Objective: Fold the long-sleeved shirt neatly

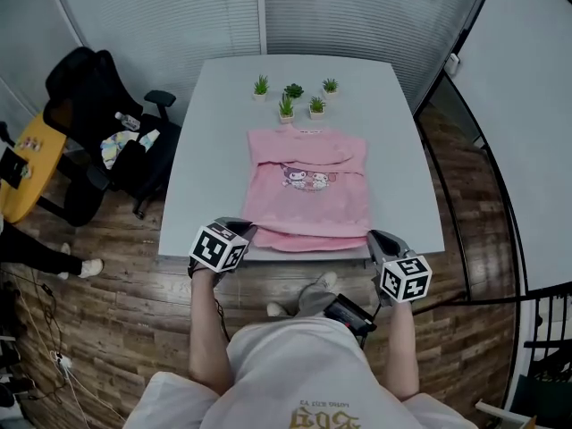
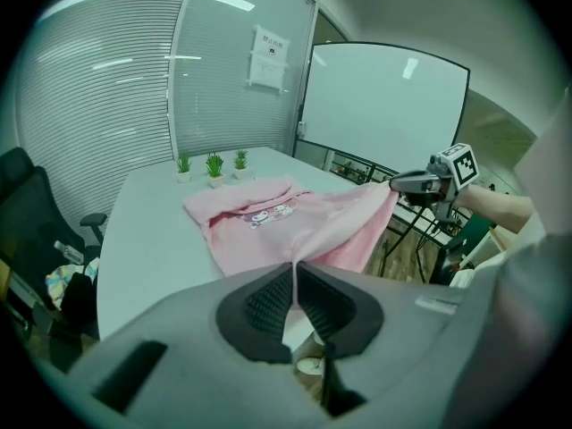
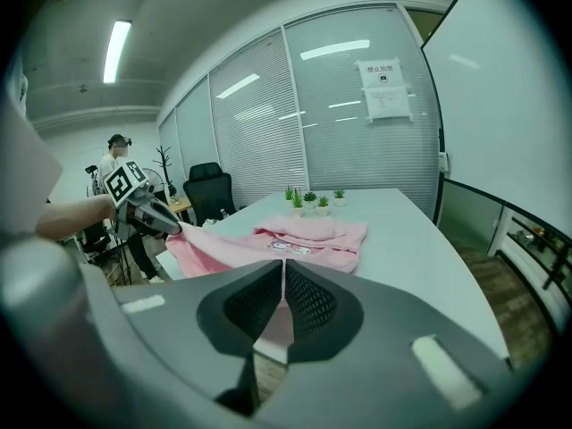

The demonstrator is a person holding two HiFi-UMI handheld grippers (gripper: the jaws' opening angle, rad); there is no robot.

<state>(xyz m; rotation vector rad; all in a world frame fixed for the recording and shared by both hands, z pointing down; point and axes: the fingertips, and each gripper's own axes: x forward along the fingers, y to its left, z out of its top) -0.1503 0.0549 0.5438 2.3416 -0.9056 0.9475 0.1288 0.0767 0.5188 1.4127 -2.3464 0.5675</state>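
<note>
At table (image 1: 207, 150) edge, your L gripper (image 1: 239, 227) & R gripper (image 1: 379, 238) pinch shirt (image 1: 308, 199) hem; sleeves look folded in, bottom-up fold pending.

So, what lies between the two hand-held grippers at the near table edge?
The hem of the pink shirt: left hand-held gripper and right hand-held gripper each pinch a corner, cloth spanning between them, per the head view.
</note>
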